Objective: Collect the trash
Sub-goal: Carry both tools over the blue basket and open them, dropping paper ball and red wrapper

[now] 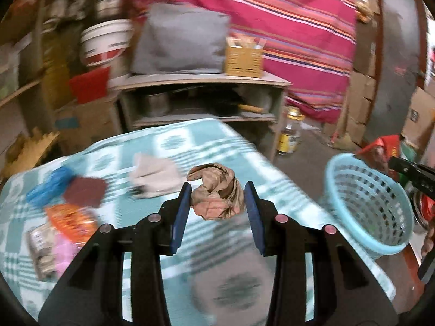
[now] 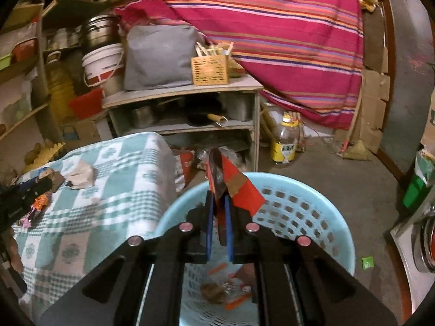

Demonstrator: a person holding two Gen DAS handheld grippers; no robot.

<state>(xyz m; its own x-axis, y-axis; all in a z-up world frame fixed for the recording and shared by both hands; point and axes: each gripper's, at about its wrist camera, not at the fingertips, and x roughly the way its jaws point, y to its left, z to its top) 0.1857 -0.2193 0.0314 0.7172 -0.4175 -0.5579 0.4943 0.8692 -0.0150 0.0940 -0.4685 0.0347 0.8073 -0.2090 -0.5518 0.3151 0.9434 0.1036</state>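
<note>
left hand-held gripper (image 1: 217, 198) clasping crumpled brown paper (image 1: 216, 191), right hand-held gripper (image 2: 217, 206) pinching red wrapper (image 2: 239, 187)

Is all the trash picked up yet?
Not yet. A few scraps already lie in the blue basket. The right gripper holds a red wrapper over it; the left gripper holds crumpled brown paper. Several wrappers remain on the table.

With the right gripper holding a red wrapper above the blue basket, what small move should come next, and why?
Probably open the right gripper to drop the red wrapper. Its fingers pinch the wrapper directly over the light blue basket, which already holds scraps. The left gripper brackets crumpled brown paper over the table.
</note>
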